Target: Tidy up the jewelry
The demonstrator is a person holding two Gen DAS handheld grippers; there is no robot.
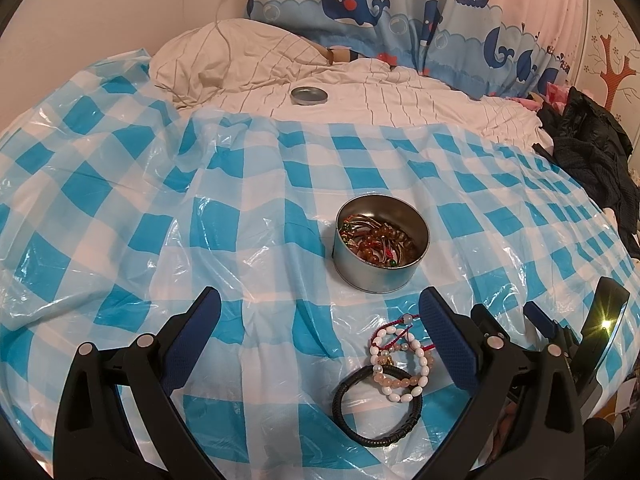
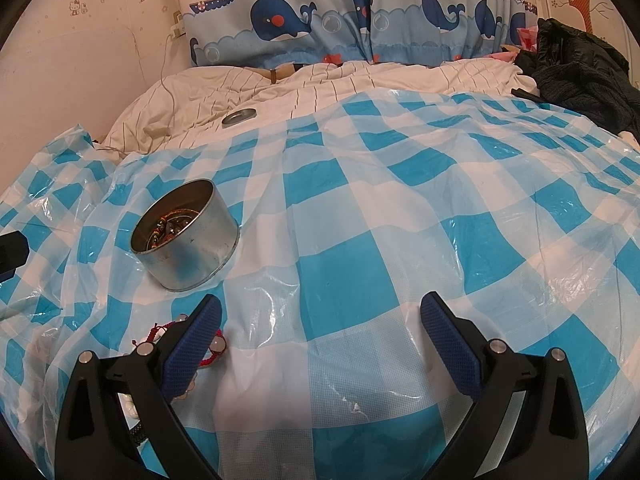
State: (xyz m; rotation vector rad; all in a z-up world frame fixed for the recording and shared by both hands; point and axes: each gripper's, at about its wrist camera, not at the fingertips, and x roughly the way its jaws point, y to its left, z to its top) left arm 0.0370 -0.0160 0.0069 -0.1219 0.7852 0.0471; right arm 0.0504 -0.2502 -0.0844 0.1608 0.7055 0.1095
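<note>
A round metal tin [image 1: 380, 276] stands on the blue-and-white checked plastic sheet [image 1: 248, 216] and holds several brown and red bead bracelets [image 1: 376, 240]. A small pile of bracelets [image 1: 400, 364], white beads, peach beads and red cord, lies nearer me on a black braided bracelet [image 1: 360, 428]. My left gripper [image 1: 320, 300] is open, and the pile sits just inside its right finger. My right gripper [image 2: 320, 304] is open over bare sheet. Its left finger hides most of the pile [image 2: 218, 345], and the tin [image 2: 188, 256] stands ahead to the left.
The tin's lid [image 1: 308, 95] lies on the striped cream bedding [image 1: 400, 92] beyond the sheet. Dark clothes [image 1: 592, 152] are heaped at the bed's right edge. A whale-print curtain [image 2: 360, 20] hangs behind. A dark device with a glare spot [image 1: 604, 332] sits beside my left gripper.
</note>
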